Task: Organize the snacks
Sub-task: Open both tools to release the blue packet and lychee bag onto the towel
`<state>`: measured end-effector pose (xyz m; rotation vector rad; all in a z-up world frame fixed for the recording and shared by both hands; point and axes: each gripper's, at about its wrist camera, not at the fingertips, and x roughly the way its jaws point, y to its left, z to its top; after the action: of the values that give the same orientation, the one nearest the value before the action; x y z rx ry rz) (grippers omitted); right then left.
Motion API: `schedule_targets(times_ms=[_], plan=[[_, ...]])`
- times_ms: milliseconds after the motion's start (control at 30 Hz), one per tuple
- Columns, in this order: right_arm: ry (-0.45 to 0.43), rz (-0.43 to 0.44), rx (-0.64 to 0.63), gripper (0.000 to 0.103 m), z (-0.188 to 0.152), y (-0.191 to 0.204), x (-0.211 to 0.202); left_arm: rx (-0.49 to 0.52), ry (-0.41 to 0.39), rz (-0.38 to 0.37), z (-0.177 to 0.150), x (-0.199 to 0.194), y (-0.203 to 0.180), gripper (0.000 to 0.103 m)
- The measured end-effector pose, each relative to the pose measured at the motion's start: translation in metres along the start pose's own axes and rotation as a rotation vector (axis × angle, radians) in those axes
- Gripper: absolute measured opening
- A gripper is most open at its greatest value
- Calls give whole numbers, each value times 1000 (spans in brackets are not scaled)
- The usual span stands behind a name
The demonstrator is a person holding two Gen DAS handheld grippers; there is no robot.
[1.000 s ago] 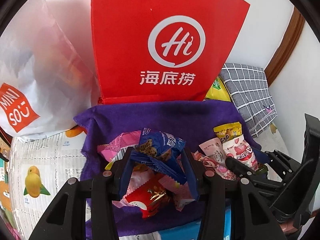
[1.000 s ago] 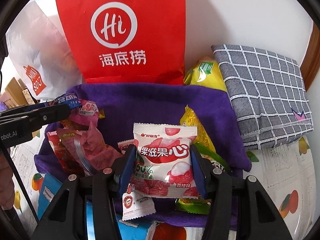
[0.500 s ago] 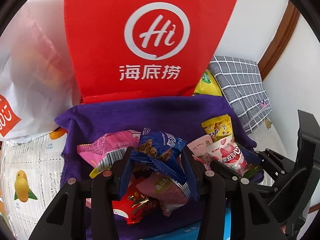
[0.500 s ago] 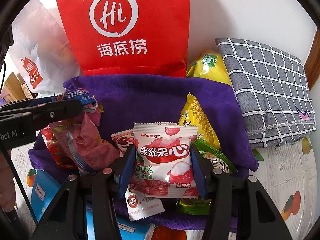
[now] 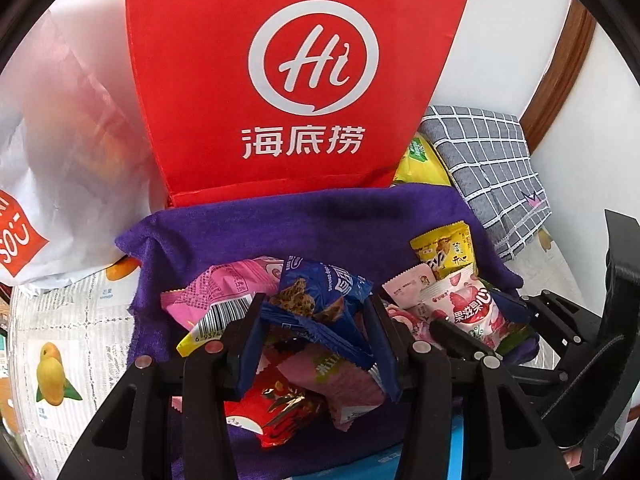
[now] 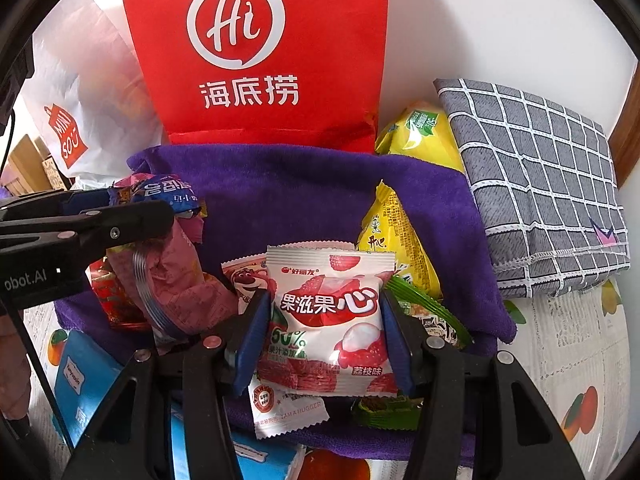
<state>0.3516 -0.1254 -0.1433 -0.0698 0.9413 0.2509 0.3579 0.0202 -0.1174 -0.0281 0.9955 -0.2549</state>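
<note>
My left gripper (image 5: 314, 312) is shut on a blue cookie packet (image 5: 320, 300) and holds it above the purple towel (image 5: 320, 224). My right gripper (image 6: 324, 320) is shut on a white and red lychee candy packet (image 6: 328, 312) over the towel's front. Several snack packets lie on the towel: pink ones (image 5: 224, 292), a red one (image 5: 276, 412), a yellow one (image 6: 396, 244) and a green one (image 6: 432, 312). The left gripper with the blue packet also shows in the right wrist view (image 6: 160, 200), at the left.
A tall red Hi bag (image 5: 296, 76) stands behind the towel. A white Miniso bag (image 5: 52, 152) is at the left, a grey checked cloth (image 6: 540, 192) and a yellow bag (image 6: 420, 136) at the right. A blue box (image 6: 84, 380) lies at the front.
Both grippers have moved forward toward the red bag, each still holding its packet. The red bag looks nearer and larger.
</note>
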Motion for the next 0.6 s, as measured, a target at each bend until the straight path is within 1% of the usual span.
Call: schedule_targets(times_ms=[433, 467, 533, 600], plan=[[-3, -4, -2, 55, 1, 2, -3, 2, 2, 26, -3, -5, 2, 47], [-3, -5, -6, 56, 1, 3, -4, 0, 3, 26, -4, -6, 2, 47], [-3, -4, -22, 61, 1, 5, -5, -1, 6, 30, -4, -7, 1, 47], [-6, -11, -28, 62, 1, 7, -6, 0, 9, 31, -6, -8, 1, 48]])
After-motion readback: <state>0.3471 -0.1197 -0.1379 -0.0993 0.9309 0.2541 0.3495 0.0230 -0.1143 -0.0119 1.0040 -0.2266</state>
